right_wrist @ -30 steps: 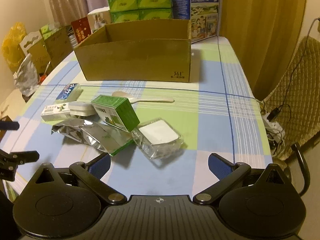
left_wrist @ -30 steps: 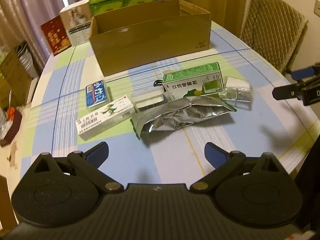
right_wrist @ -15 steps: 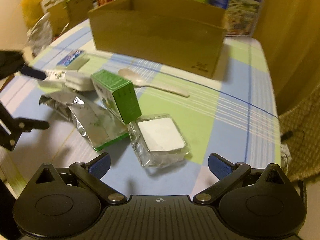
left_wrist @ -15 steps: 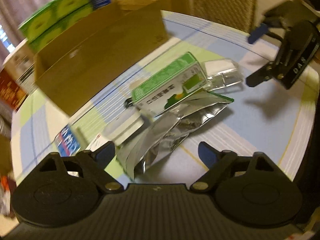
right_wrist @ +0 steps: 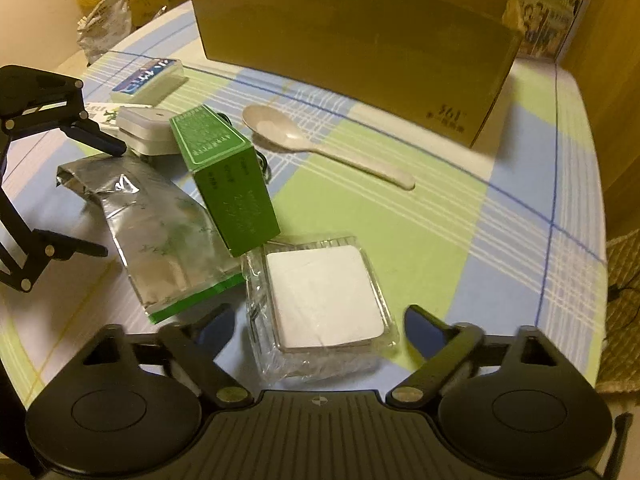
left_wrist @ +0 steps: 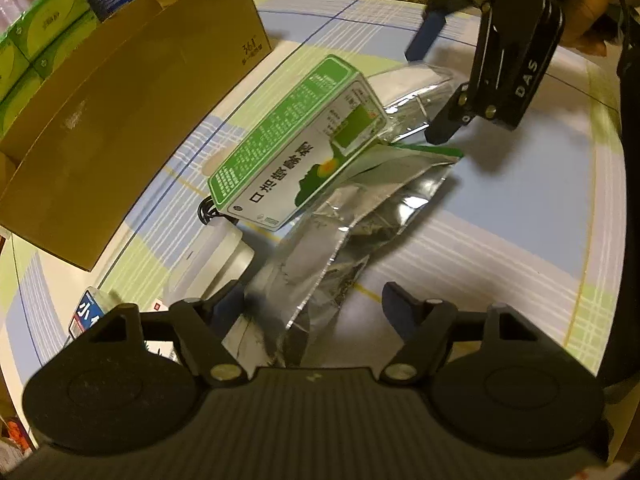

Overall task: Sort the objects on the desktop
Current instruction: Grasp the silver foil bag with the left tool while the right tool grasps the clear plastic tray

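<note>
Left wrist view
- Left gripper (left_wrist: 312, 304): points steeply down at the table; jaws apart and closing, the crinkled end of the foil pouch between the tips; pads not seen pressing on it.
- Foil pouch (left_wrist: 352, 216): silver, green-edged, flat on the checked tablecloth (left_wrist: 500, 208), its far end under the green box.
- Green box (left_wrist: 296, 148): green and white carton with Chinese print, tilted, propped on the pouch.
- White case (left_wrist: 224, 256): just beside the pouch, at the box's near end.
- Blue-label box (left_wrist: 86, 314): partly hidden behind the left finger.
- Cardboard box (left_wrist: 120, 120): open brown carton, behind the clutter.
- Right gripper (left_wrist: 430, 92): upper right, held by a hand (left_wrist: 588, 4), tips astride the clear packet (left_wrist: 416, 84).

Right wrist view
- Right gripper (right_wrist: 316, 320): jaws apart and closing; the clear packet (right_wrist: 324, 300) with its white square insert lies between the tips, no contact visible.
- Green box (right_wrist: 228, 176): touches the packet's far corner, leaning on the foil pouch (right_wrist: 160, 232).
- Plastic spoon (right_wrist: 320, 144): white, lying apart between the clutter and the cardboard box (right_wrist: 352, 40).
- Left gripper (right_wrist: 92, 196): at the left edge, fingers spread either side of the pouch's folded end.
- White case (right_wrist: 144, 128), blue-label box (right_wrist: 148, 80): behind the pouch, near the left edge.
</note>
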`<state>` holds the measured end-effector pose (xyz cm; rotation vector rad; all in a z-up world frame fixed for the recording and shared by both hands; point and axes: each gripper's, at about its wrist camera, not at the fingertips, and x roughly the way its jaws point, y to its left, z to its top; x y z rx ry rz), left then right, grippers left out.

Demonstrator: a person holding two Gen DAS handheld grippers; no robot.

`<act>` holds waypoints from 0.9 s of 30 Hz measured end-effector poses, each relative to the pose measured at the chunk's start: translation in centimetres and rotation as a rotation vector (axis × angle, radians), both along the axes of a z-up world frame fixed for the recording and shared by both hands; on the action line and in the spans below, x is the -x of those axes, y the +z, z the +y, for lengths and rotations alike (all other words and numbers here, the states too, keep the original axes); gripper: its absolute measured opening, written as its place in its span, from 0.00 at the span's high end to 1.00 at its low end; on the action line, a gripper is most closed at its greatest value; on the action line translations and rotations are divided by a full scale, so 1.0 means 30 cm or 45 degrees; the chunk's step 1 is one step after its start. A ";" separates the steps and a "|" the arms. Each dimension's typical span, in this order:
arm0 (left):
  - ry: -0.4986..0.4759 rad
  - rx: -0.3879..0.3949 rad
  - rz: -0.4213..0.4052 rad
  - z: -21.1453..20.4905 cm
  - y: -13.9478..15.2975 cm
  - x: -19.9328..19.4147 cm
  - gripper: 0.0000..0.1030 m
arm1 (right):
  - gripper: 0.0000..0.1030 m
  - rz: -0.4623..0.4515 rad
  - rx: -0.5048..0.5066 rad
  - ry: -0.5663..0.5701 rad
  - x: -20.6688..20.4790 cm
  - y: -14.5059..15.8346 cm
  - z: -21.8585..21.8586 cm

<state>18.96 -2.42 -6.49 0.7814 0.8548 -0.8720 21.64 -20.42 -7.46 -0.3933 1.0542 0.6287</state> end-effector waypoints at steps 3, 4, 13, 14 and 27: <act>0.019 -0.009 -0.001 0.002 -0.002 -0.010 0.40 | 0.27 0.007 0.008 -0.028 -0.005 -0.001 0.001; 0.027 -0.015 -0.004 0.002 -0.002 -0.009 0.42 | 0.29 0.008 0.005 -0.035 -0.001 0.004 0.002; 0.144 -0.063 0.100 0.008 0.035 0.087 0.61 | 0.32 0.049 0.001 -0.165 0.092 0.043 -0.020; 0.162 -0.058 0.120 0.010 0.040 0.104 0.61 | 0.32 0.057 -0.004 -0.187 0.108 0.048 -0.026; 0.343 0.097 0.241 0.030 0.154 0.149 0.45 | 0.32 0.096 -0.060 -0.313 0.234 0.084 -0.060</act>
